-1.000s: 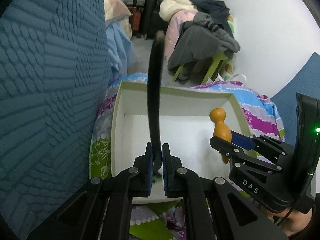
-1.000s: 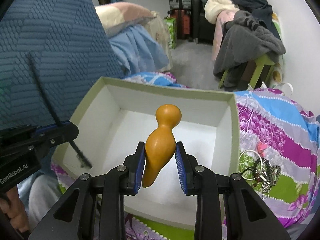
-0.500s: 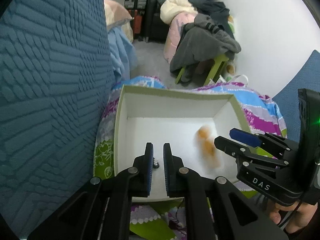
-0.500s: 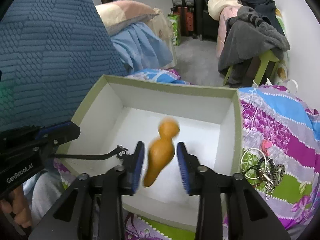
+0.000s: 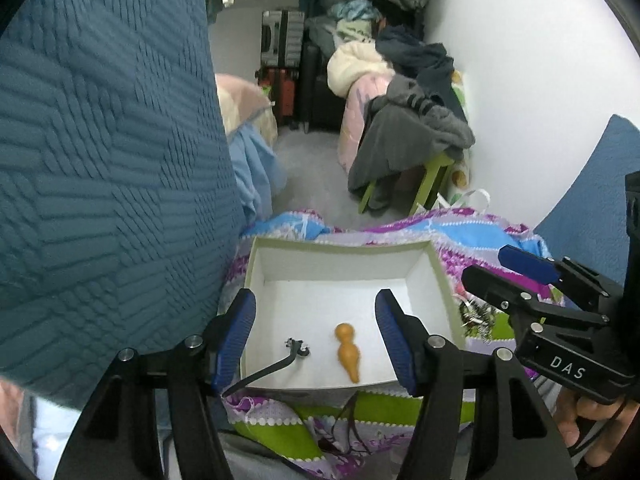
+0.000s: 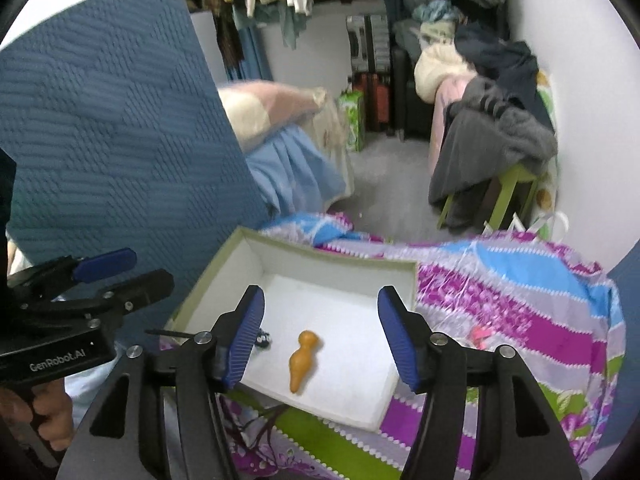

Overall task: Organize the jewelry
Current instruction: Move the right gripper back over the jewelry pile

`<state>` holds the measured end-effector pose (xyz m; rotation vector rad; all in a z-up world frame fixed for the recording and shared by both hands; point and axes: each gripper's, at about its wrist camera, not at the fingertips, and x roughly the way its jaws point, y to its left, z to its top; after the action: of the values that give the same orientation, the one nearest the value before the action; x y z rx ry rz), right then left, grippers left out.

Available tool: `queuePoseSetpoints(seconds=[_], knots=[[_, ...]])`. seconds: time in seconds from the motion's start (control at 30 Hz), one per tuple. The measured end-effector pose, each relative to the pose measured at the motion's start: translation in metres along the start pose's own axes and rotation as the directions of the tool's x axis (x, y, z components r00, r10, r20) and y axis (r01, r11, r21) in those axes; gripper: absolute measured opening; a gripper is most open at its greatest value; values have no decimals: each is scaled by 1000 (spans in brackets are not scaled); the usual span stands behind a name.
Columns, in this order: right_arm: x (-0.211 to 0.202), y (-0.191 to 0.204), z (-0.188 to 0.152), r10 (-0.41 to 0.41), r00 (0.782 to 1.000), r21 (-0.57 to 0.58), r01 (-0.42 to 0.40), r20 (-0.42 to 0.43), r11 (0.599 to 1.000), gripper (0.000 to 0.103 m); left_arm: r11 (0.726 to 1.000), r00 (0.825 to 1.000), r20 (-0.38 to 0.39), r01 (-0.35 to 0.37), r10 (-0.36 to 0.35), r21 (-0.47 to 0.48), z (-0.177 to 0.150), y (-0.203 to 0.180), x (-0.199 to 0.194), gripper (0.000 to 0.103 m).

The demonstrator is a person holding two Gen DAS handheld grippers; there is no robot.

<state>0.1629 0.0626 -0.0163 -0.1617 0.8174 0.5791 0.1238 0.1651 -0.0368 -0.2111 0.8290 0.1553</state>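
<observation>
In front of me is a bed covered by a striped bedspread point(image 6: 520, 312) in purple, blue and green, and on it sits an open white box point(image 5: 442, 292) with a pale green rim. To the left stands a big blue quilted cushion point(image 5: 100, 160). My left jaws point(image 5: 316, 340) are apart, they have just been opening, and nothing is between them; they hang above the near part of the box. My right jaws point(image 6: 320, 334) are also apart after just opening, with nothing pressed between the pads, and they hang over the same box. On the white floor of the box lies an orange gourd-shaped pendant point(image 6: 301, 364), flat, its round head to the far side. Just left of it lies a thin black hair stick point(image 5: 276, 364), whose decorated end is inside the box while its stem crosses the near rim. A small heap of other jewelry point(image 5: 476, 316) lies on the bedspread just right of the box.
</observation>
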Motion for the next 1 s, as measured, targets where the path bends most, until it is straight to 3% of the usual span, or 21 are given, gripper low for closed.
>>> queuePoseSetpoints(seconds=[0.2, 0.5, 1.0], knots=[[-36, -9, 7, -6, 998, 6, 6, 64, 1000, 64, 1000, 998, 53, -17, 16, 8, 7, -23, -37, 63], [-78, -31, -1, -33, 990, 26, 29, 140, 999, 65, 999, 992, 120, 31, -29, -19, 1, -45, -72, 63], [-116, -94, -55, -128, 972, 156, 98, 196, 983, 65, 994, 984, 140, 107, -108, 20, -28, -96, -67, 63]])
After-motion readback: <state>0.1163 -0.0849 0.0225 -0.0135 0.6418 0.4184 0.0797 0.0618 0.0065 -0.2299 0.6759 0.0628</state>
